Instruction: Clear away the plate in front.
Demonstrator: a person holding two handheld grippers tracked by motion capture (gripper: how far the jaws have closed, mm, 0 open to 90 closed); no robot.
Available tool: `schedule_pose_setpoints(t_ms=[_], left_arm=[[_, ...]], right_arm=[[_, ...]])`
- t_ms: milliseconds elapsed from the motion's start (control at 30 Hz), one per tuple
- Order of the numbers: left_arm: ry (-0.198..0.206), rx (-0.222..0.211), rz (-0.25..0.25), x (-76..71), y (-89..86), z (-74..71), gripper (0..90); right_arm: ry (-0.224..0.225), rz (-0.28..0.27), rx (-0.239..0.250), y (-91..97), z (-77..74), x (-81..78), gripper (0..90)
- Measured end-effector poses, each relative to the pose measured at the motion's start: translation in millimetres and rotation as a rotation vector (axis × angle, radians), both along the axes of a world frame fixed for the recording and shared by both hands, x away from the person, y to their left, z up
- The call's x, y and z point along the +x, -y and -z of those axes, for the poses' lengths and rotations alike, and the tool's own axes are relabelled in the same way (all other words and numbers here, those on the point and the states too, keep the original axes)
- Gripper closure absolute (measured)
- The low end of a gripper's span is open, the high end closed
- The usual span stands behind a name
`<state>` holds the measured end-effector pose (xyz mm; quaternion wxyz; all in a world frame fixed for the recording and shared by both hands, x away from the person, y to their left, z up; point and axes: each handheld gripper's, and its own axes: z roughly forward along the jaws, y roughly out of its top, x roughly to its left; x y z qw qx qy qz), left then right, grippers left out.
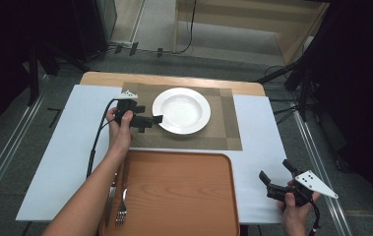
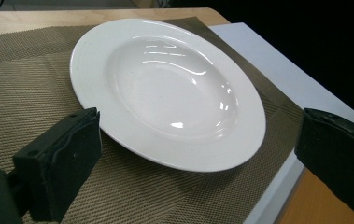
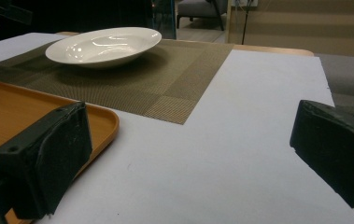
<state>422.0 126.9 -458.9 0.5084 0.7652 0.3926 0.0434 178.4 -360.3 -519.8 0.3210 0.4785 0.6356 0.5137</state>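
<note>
1. Left tongs (image 1: 150, 119) spread wide, empty, poised at nine o'clock of the white soup plate (image 1: 181, 110), level with its rim as if to grip or nudge it.
2. Plate centred on woven placemat (image 1: 223, 135), twelve o'clock of the desk (image 1: 56, 147).
3. Right tongs (image 1: 276, 174) likewise apart, idle at four o'clock, off the desk edge.
4. Fork (image 1: 121, 209) and knife (image 1: 111, 194) waiting on orange tray (image 1: 184, 196), six o'clock, likely for laying beside the plate.

1. The left gripper (image 1: 150, 122) hangs over the far left part of the table, jaws spread wide, forearm stretched forward from the near edge
2. The right gripper (image 1: 274, 174) sits at the near right corner, jaws wide apart, gripped by a hand (image 1: 296, 206)
</note>
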Motion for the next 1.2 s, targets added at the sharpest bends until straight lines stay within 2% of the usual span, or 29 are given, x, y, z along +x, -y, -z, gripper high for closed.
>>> schedule_pose_setpoints(t_ms=[100, 233, 400, 633, 833, 933, 1000, 1067, 1133, 1167, 1200], left_arm=[[-0.013, 0.007, -0.011, 7.3, 1.1, 1.4, 0.0], [-0.035, -0.011, -0.032, 17.4, -0.5, 3.0, 0.0], [-0.058, 0.005, -0.051, 27.3, -1.8, 4.8, 0.0], [-0.133, -0.006, -0.063, 47.2, 2.4, 13.3, 0.0], [-0.185, 0.002, -0.064, 58.8, 10.4, 27.0, 0.0], [-0.215, -0.009, -0.066, 62.4, 14.2, 32.1, 0.0], [-0.225, -0.072, -0.041, 63.6, 15.5, 34.8, 0.0], [-0.251, -0.074, -0.055, 65.2, 18.6, 36.7, 0.1], [-0.263, -0.058, -0.072, 65.8, 20.8, 38.4, 6.0], [-0.274, -0.038, -0.101, 66.5, 22.0, 39.6, 13.4], [-0.277, -0.036, -0.101, 66.7, 22.5, 40.7, 18.2]], right_arm=[[0.001, -0.001, 0.001, 0.0, -0.2, -0.5, 0.0], [0.009, -0.003, 0.004, 0.4, -0.3, -1.4, 0.0], [0.018, 0.007, -0.012, -1.5, -0.1, -1.6, 0.0], [0.019, 0.005, 0.003, 0.0, 0.2, -2.5, 0.0], [0.02, 0.004, 0.002, -0.1, 0.3, -2.2, 0.0], [0.019, 0.004, 0.005, 0.5, 0.4, -2.0, 0.0], [0.018, 0.002, 0.004, 0.3, 0.4, -1.8, 0.0], [0.02, 0.003, 0.001, 0.1, 0.5, -1.5, 0.0], [0.019, 0.002, 0.001, 0.1, 0.5, -1.6, 0.0], [0.018, 0.002, 0.003, 0.2, 0.5, -1.6, 0.0], [0.015, 0.002, 0.005, 0.2, 0.4, -1.7, 0.0]])
